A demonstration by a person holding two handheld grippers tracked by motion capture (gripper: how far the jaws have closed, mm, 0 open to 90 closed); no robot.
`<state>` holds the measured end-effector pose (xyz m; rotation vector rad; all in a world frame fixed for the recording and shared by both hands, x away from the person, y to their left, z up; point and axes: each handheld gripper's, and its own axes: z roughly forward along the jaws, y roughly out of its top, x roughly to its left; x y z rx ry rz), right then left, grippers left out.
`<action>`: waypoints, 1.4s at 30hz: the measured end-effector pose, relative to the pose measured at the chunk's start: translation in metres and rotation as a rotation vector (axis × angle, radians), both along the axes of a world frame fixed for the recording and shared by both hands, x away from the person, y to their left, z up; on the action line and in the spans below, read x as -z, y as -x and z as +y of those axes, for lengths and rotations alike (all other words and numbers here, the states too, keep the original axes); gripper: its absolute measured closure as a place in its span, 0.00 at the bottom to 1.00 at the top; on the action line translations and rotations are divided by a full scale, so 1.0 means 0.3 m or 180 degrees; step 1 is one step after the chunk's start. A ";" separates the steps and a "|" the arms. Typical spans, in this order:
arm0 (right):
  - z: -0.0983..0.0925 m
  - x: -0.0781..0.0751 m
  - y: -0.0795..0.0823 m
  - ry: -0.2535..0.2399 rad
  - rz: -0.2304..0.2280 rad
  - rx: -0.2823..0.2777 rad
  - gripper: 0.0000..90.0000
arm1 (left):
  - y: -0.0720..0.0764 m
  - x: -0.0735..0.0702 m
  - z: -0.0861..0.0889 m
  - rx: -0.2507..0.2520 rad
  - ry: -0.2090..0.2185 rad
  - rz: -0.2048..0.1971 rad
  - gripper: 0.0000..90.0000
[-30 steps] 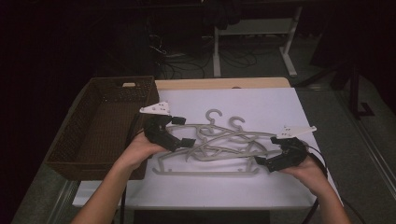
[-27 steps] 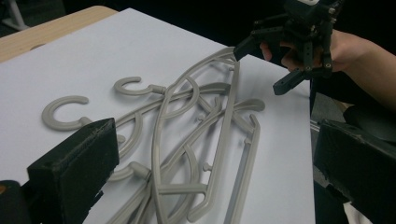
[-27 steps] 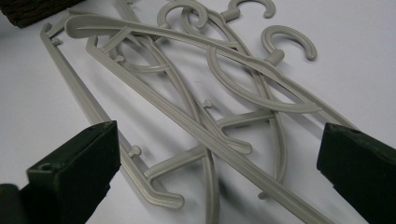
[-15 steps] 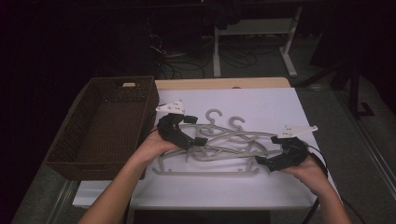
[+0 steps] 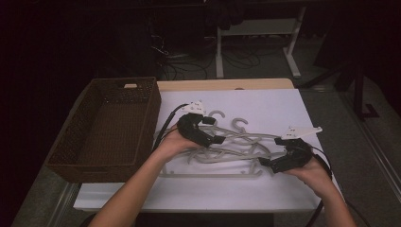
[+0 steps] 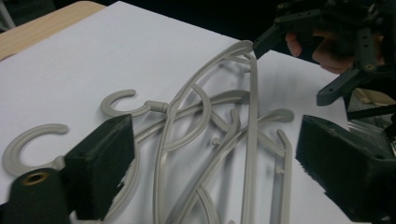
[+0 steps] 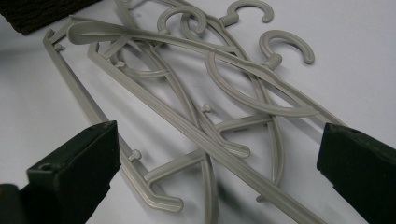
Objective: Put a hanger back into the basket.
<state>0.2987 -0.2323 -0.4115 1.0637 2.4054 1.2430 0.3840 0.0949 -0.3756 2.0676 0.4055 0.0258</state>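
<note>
Hangers (image 5: 227, 149), grey plastic, tangled in a loose pile on white table cover (image 5: 265, 101); pile lying between the two sets of jaws, flat on the cover.

Left gripper (image 6: 212, 156): jaws spread wide, lately closing a little, pads (image 6: 105, 163) pressing on nothing; several hanger arms running between them, directly beneath and ahead. Two hooks (image 6: 119, 100) just beyond the left-hand pad, on bare cover. From above, same left gripper (image 5: 218, 140) poised over the near-left part of the pile, held in left hand (image 5: 172, 142), black cable trailing back toward the basket side.

Right gripper (image 7: 217, 172): jaws spread wide, pads (image 7: 84, 163) clear of the plastic; straight bars and curved shoulders of the hangers crossing the gap between them and fanning out ahead, two hooks (image 7: 285, 44) at the far end. From above, right gripper (image 5: 263, 163) at the right end of the pile, tips at the end of the hanger bars, contact not discernible; held in right hand (image 5: 307, 168).

Wicker basket (image 5: 94, 156), dark brown, beyond the left hand on the side away from the pile, edge against the cover. Strip of wooden tabletop (image 5: 222, 84) past the far edge of the cover.
</note>
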 end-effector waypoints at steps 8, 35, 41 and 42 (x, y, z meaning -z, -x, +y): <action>-0.002 -0.002 0.001 -0.0009 0.0001 0.0009 0.00 | -0.048 0.061 -0.055 0.0020 -0.0231 0.0017 0.29; 0.001 0.002 -0.005 -0.0012 0.0007 -0.0020 0.00 | -0.146 0.221 -0.194 0.0085 -0.1213 0.0028 0.68; 0.003 0.003 -0.008 -0.0011 0.0022 -0.0023 0.00 | -0.150 0.235 -0.210 0.0110 -0.1305 0.0038 0.74; 0.004 0.003 -0.008 -0.0010 0.0023 -0.0023 0.00 | -0.152 0.235 -0.213 0.0117 -0.1317 0.0031 0.74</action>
